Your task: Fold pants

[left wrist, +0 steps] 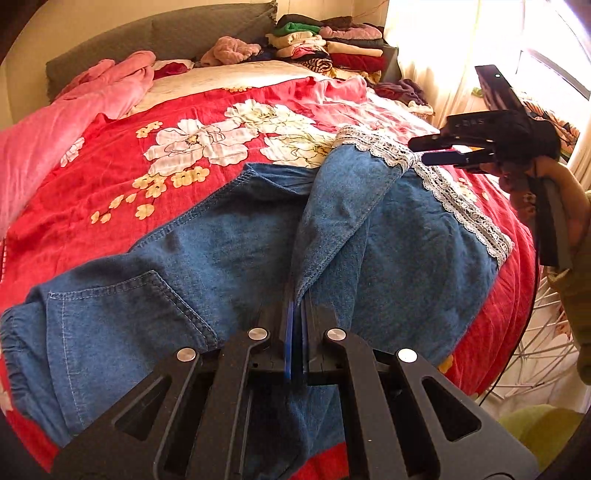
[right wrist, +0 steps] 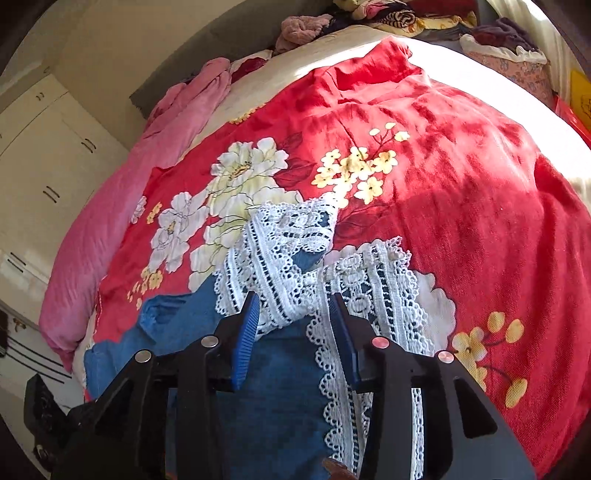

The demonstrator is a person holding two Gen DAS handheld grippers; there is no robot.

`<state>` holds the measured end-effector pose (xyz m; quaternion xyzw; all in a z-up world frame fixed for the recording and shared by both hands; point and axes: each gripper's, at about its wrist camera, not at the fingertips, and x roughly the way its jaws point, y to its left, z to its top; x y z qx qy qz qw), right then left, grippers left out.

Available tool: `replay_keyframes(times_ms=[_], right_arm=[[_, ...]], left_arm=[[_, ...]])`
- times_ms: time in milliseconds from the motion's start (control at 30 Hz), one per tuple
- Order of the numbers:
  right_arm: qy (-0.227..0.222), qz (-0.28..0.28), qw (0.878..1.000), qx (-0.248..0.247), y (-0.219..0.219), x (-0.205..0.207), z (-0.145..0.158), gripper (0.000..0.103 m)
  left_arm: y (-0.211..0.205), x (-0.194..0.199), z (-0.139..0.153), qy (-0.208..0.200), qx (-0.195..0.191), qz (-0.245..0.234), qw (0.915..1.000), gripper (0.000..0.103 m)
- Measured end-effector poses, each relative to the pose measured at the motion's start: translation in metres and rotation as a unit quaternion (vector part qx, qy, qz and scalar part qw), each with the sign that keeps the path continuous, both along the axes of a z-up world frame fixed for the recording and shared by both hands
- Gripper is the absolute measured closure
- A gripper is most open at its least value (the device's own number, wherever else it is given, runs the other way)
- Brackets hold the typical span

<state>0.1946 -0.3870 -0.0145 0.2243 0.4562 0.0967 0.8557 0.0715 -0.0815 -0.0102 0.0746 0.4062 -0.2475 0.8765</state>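
Pinching a denim fold of the pants (left wrist: 236,251) spread on the bed (left wrist: 122,155), left tool (left wrist: 295,332) is clamped to lift that layer over, while right tool (right wrist: 295,332), jaws apart, hovers at the lace hem (right wrist: 280,251), likely to grab it.

A red bedspread (left wrist: 207,110) printed with large white flowers and small yellow blossoms covers the bed. Along its left side lies a pink blanket (left wrist: 74,107), rumpled toward the grey headboard (left wrist: 159,33). Near the headboard sits a crumpled dusty-pink garment (left wrist: 232,50), and just beside it, in the corner, rise stacks of folded clothes (left wrist: 325,44) in green, cream, pink and dark red. Pale curtains (left wrist: 436,55) hang bright at the window on the right. A white wire rack (left wrist: 543,343) stands by the bed's edge. Cream cupboard doors (right wrist: 40,162) with dark handles line the far wall.
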Motion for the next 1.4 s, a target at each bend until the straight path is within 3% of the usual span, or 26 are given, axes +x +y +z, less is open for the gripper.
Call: replay_keyframes(times_ms=[33,100,167,500,733,1100,1200,1233,1400], right_arm=[[0.003,0.007,1.0,0.004,0.001,0.003,-0.003,0.064],[0.003,0.019,1.0,0.008,0.004,0.003,-0.006,0.083],[-0.008,0.03,0.999,0.008,0.005,-0.005,0.0,0.092],[-0.03,0.06,0.998,-0.013,-0.029,-0.101,0.039,0.093],[-0.01,0.067,0.995,-0.07,-0.034,-0.142,0.022,0.093],[0.024,0.066,0.989,-0.133,-0.033,-0.149,-0.011,0.089],[0.01,0.053,0.988,-0.142,-0.037,-0.153,0.006,0.079],[-0.003,0.045,0.988,-0.148,-0.039,-0.155,0.015,0.073],[-0.047,0.07,0.986,-0.144,-0.021,-0.153,0.037,0.071]], left_arm=[[0.0,0.0,-0.001,0.001,0.0,-0.001,1.0,0.103],[-0.002,0.0,-0.002,0.002,0.001,-0.003,1.0,0.103],[-0.002,-0.001,-0.003,0.003,0.001,-0.005,1.0,0.103],[-0.006,-0.029,0.017,-0.008,0.018,-0.052,0.9985,0.103],[-0.024,-0.055,0.009,-0.003,0.056,-0.099,0.9935,0.103],[-0.04,-0.06,-0.021,0.042,0.094,-0.131,0.9861,0.1],[-0.033,-0.061,-0.016,0.048,0.076,-0.128,0.9877,0.089],[-0.029,-0.061,-0.012,0.048,0.068,-0.123,0.9889,0.082],[0.011,-0.058,0.019,0.012,0.04,-0.054,0.9976,0.057]])
